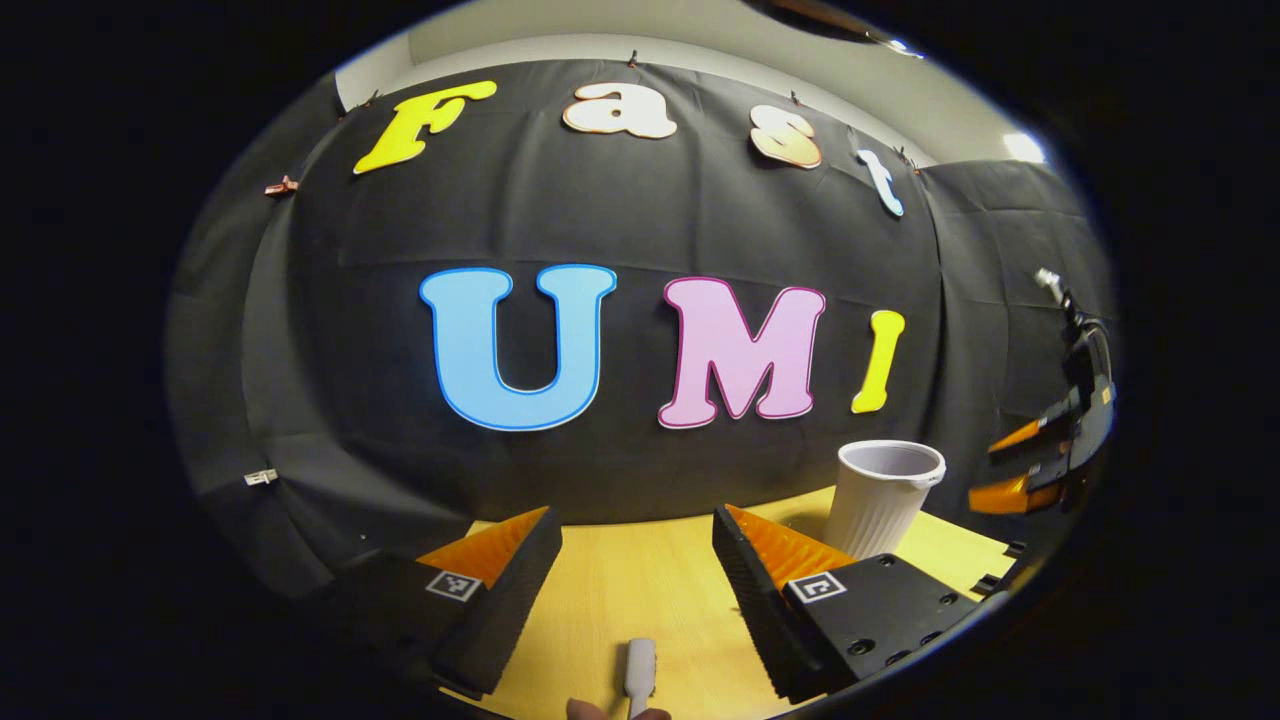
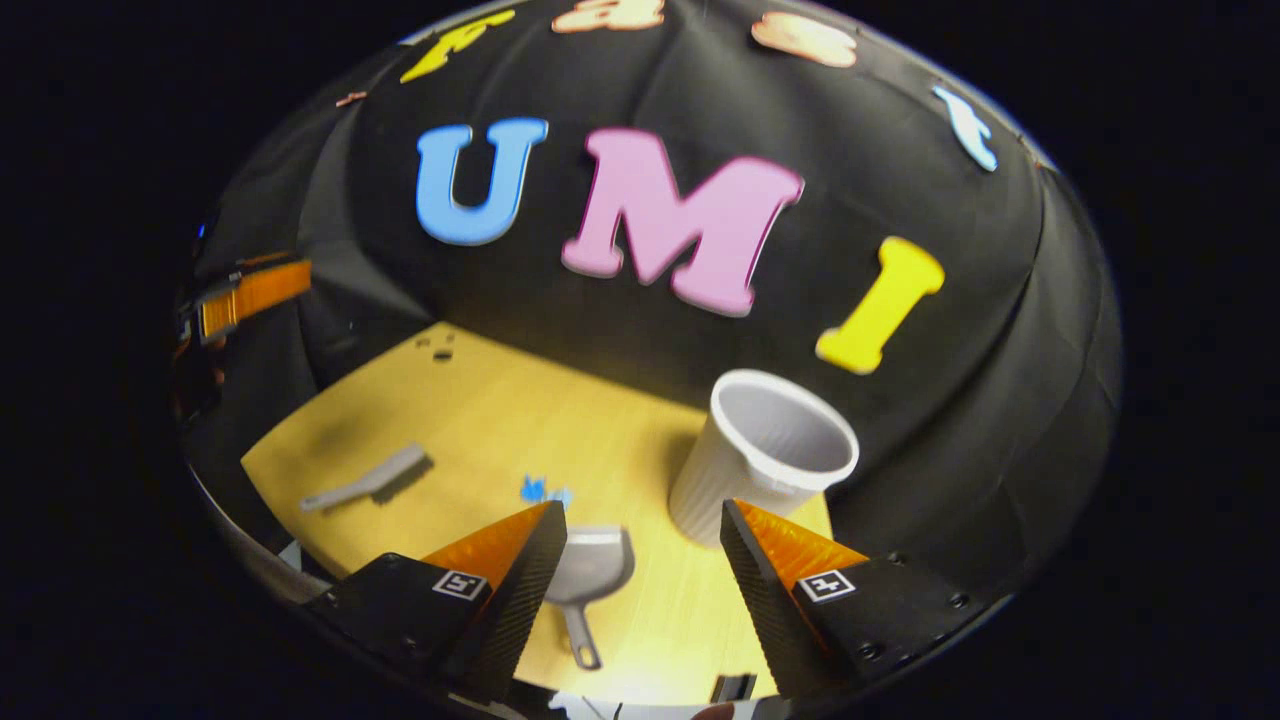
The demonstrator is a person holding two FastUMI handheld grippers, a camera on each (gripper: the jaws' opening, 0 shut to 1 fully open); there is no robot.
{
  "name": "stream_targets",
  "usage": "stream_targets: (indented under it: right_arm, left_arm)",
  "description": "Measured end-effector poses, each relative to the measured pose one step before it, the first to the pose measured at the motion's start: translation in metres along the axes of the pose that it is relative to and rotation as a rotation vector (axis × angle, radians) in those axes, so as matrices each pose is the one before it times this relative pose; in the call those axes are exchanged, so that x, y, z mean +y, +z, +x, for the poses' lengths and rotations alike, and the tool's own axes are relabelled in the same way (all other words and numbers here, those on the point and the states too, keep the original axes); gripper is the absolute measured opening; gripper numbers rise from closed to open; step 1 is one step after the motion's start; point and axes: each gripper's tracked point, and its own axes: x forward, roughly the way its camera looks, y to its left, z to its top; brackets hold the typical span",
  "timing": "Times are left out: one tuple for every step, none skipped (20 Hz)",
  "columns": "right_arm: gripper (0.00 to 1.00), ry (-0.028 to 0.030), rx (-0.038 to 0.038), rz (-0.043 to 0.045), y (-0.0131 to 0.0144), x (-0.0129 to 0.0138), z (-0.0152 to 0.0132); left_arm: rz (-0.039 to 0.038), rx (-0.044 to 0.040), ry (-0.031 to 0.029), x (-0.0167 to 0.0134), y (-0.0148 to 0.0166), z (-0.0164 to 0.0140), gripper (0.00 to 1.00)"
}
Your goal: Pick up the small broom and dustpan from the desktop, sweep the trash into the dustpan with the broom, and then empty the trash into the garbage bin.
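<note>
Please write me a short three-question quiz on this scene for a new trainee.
1. True or false: the small broom is clamped in the right tool.
2. Which lies nearest the dustpan? A) blue trash scraps B) the broom C) a green sponge
3. Fill in: the white ribbed garbage bin stands ____ on the wooden desktop.

Key
1. False: the broom lies on the desktop, apart from both tools; the right tool is open.
2. A: the scraps lie just beyond the pan's mouth.
3. Upright, its open mouth up. The left tool is open as well.
</note>
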Motion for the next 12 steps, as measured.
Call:
stream_targets:
  right_arm:
    - [0.96,0.02373,0.06832,0.01208,-0.02066,0.00448,0.00659]
    - [0.95,0.02837,0.0589,0.01132,-0.0165,0.00381,0.00506]
    - [0.95,0.03041,0.06572,0.00842,-0.01924,0.00224,0.00546]
    - [0.95,0.02912,0.06282,0.00182,-0.01672,0.00311,0.00817]
    - [0.95,0.01861,0.07225,-0.00743,-0.01929,0.00163,0.01491]
    - [0.95,0.02518,0.0622,-0.01139,-0.01522,0.00246,0.01544]
    - [0.95,0.01219,0.06638,-0.01111,-0.01645,0.00179,0.01631]
    - [0.95,0.02312,0.05683,-0.00942,-0.00981,0.00339,0.01411]
    - [0.95,0.00556,0.03714,-0.0086,-0.0057,0.00011,0.01678]
    - [0.95,0.004,0.04209,-0.01274,-0.0053,0.00009,0.01467]
    - [0.95,0.00786,0.03559,-0.01128,-0.00375,0.00139,0.01293]
    - [0.95,0.0005,0.02898,-0.00645,-0.00156,0.00085,0.00978]
  left_arm:
    - [-0.00978,0.00791,0.00216,0.00074,-0.00289,-0.00102,0.95]
    - [-0.00548,0.00524,0.00416,0.0016,-0.00514,-0.00041,0.95]
    - [-0.00145,0.00435,0.00432,0.00115,-0.0035,-0.0007,0.95]
    - [0.00136,0.00415,0.00235,0.00038,-0.00531,-0.00203,0.95]
    - [0.00433,0.00634,0.00248,0.00024,-0.00338,-0.00151,0.95]
    - [0.00657,0.00538,0.00213,0.00077,-0.0049,-0.00173,0.95]
    - [0.00665,0.00535,0.0012,0.00036,-0.00274,-0.00202,0.95]
    - [0.00303,0.00548,0.00115,0.00019,-0.00582,-0.00132,0.95]
    - [-0.00281,0.00795,0.00153,0.00034,-0.00356,-0.00134,0.95]
    - [-0.0083,0.01059,0.00315,0.00187,-0.00586,-0.00077,0.95]
    - [-0.01058,0.01336,0.00528,0.00174,-0.00469,-0.00055,0.95]
    - [-0.01073,0.01374,0.00678,0.00151,-0.00647,-0.00026,0.95]
